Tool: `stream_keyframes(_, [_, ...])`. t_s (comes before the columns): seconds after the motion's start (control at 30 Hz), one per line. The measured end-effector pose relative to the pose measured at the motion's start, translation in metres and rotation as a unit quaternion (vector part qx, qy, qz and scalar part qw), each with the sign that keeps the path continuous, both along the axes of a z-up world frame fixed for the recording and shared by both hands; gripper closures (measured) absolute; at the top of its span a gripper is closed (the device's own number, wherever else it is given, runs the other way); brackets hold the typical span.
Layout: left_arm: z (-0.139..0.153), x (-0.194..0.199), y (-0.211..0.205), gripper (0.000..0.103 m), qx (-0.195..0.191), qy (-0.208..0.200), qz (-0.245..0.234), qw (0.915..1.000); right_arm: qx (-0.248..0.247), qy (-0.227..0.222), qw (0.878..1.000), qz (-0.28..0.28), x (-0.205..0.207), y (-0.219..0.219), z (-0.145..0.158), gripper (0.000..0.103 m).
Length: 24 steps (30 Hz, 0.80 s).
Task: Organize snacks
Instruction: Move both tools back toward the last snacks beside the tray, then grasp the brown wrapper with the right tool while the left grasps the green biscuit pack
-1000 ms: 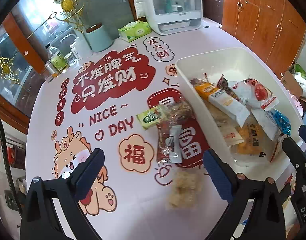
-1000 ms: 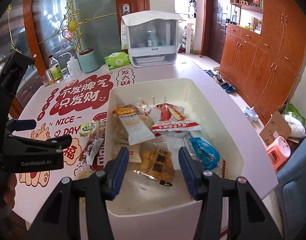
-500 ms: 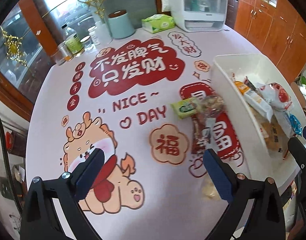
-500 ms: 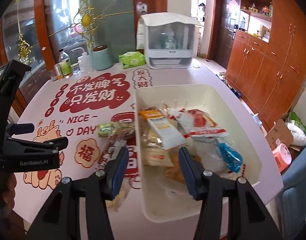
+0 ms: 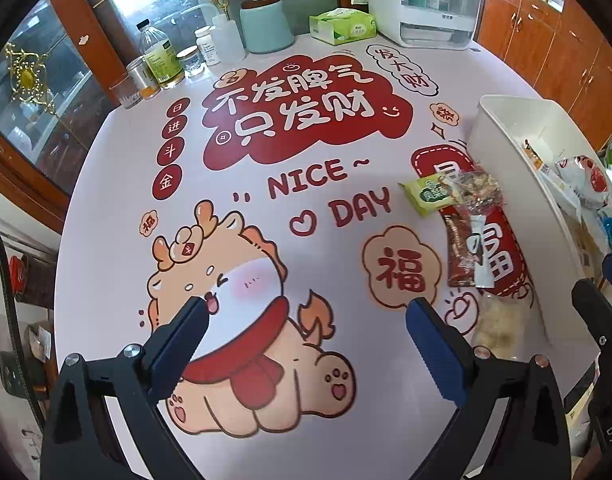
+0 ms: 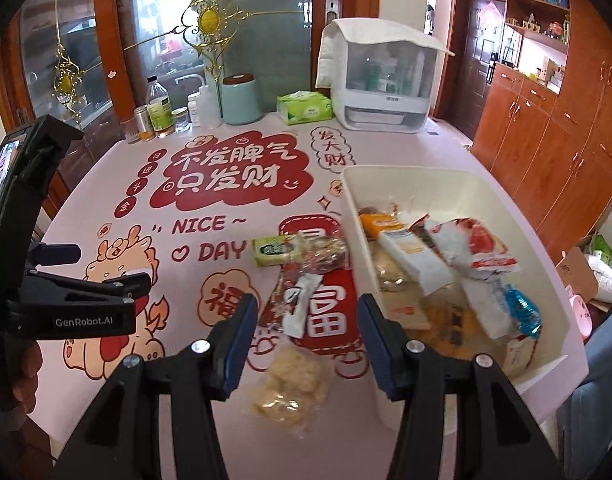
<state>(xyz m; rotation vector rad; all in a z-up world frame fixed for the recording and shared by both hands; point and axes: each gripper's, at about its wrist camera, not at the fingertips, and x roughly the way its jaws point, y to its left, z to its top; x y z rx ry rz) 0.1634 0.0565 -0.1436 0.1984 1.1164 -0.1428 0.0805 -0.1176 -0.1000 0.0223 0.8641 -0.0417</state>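
Note:
A white bin [image 6: 544, 236] [image 5: 502, 140] holds several snack packets at the table's right. Beside its left wall lie loose snacks: a green packet [image 6: 275, 251] [image 5: 426, 196], a clear wrapped candy bag [image 6: 326, 256] [image 5: 476, 192], a red-and-white stick packet [image 6: 298, 304] [image 5: 468, 252] and a pale puffed-snack bag [image 6: 292, 380] [image 5: 496, 324]. My right gripper [image 6: 306, 334] is open and empty, hovering over the loose snacks near the puffed bag. My left gripper [image 5: 306, 332] is open and empty over the dragon print, left of the snacks; it also shows in the right wrist view [image 6: 102, 280].
At the table's far edge stand bottles and jars [image 6: 158, 112], a teal canister [image 6: 242, 100], a green tissue pack [image 6: 306, 108] and a white covered appliance [image 6: 382, 84]. Wooden cabinets [image 6: 546, 128] stand to the right. The table's near edge is close below the grippers.
Both grippers have swung left, away from the bin. The right one now hovers over the loose snacks instead of the bin. Both stay open and empty.

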Motion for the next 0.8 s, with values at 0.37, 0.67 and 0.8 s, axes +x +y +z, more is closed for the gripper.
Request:
stream_keyframes(0.37, [-0.021,0.006,0.000,0.004,0.019,0.009,-0.038,0.9991,0.027,0.010,1.000,-0.010,-0.003,0.012,-0.038,0.050])
stream_keyframes(0.67, [-0.037,0.011,-0.009,0.004,0.027,0.014,-0.068,0.9972,0.051,0.033,0.998,-0.025,-0.010,0.008,-0.082,0.050])
stream_keyframes(0.8, [-0.043,0.023,-0.020,0.004,0.038,0.013,-0.098,0.9944,0.057,0.032,0.997,-0.046,0.006,0.001,-0.088,0.050])
